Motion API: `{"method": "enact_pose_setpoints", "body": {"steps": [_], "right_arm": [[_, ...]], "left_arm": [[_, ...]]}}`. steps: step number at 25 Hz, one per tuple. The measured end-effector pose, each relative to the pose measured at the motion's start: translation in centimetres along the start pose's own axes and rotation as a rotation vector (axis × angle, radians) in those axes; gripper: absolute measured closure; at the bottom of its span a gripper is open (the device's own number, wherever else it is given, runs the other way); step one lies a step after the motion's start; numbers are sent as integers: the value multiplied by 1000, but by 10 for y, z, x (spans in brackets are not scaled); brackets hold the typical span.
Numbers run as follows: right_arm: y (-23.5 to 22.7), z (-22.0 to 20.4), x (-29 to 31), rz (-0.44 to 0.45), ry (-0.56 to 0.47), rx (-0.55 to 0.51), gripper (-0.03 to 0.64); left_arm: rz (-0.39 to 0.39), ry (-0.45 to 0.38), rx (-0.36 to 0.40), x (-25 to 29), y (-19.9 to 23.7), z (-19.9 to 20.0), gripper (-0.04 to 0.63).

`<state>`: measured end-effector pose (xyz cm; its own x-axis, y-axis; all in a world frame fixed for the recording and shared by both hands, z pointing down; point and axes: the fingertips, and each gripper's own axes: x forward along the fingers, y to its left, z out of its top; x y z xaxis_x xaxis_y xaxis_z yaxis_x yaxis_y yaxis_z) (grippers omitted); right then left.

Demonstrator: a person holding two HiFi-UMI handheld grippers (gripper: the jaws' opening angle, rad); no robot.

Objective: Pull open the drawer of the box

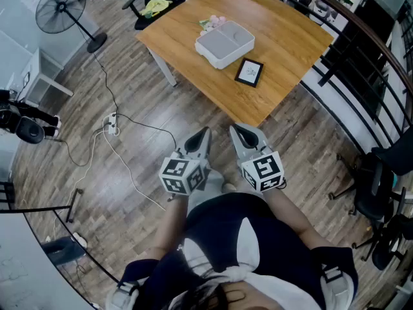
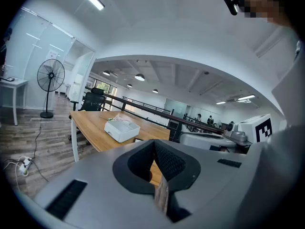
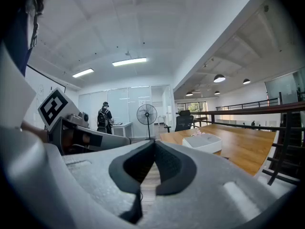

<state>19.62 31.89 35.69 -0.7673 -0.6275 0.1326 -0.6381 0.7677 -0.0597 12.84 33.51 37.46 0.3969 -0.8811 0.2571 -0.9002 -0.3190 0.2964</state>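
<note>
Left claw (image 2: 154, 143) was clenched, pads meeting tip to tip, nothing between them. Right claw (image 3: 153, 144) was likewise clenched and empty.

Head view: both were held side by side, close but apart, in front of the person's torso over the wood floor (image 1: 193, 108). Tips pointed toward the surface (image 1: 290, 37), short of its near corner. Neither touched anything.

The box (image 1: 224, 44), white with rounded corners, lay flat near the middle of the surface, well apart from both claws. Its drawer state could not be read from any view. A black-framed picture (image 1: 249, 72) lay just beside the box on the side nearer the person. Small pink and green items (image 1: 213, 23) sat against the box's far edge.

A pedestal fan (image 1: 61, 8) stood on the floor off to the left. A power strip (image 1: 113, 123) with its cord lay on the floor between fan and claws.
</note>
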Motion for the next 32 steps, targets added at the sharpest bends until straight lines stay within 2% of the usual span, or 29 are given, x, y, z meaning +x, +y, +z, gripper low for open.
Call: {"method": "enact_pose_setpoints", "body": {"steps": [5, 11, 16, 25, 32], "right_arm": [[-2, 2, 2, 0, -1, -1, 620], [-1, 4, 17, -3, -19, -13, 620], [-8, 3, 42, -4, -8, -13, 620], [-34, 10, 115, -18, 18, -11, 618], [-57, 20, 173, -55, 31, -1, 618]], "left_arm": [[4, -9, 17, 1, 0, 4, 578], [6, -5, 0, 5, 14, 5, 578], [11, 0, -26, 21, 42, 11, 578], [-1, 10, -26, 68, 103, 40, 578], [-34, 25, -41, 105, 152, 67, 578]]}}
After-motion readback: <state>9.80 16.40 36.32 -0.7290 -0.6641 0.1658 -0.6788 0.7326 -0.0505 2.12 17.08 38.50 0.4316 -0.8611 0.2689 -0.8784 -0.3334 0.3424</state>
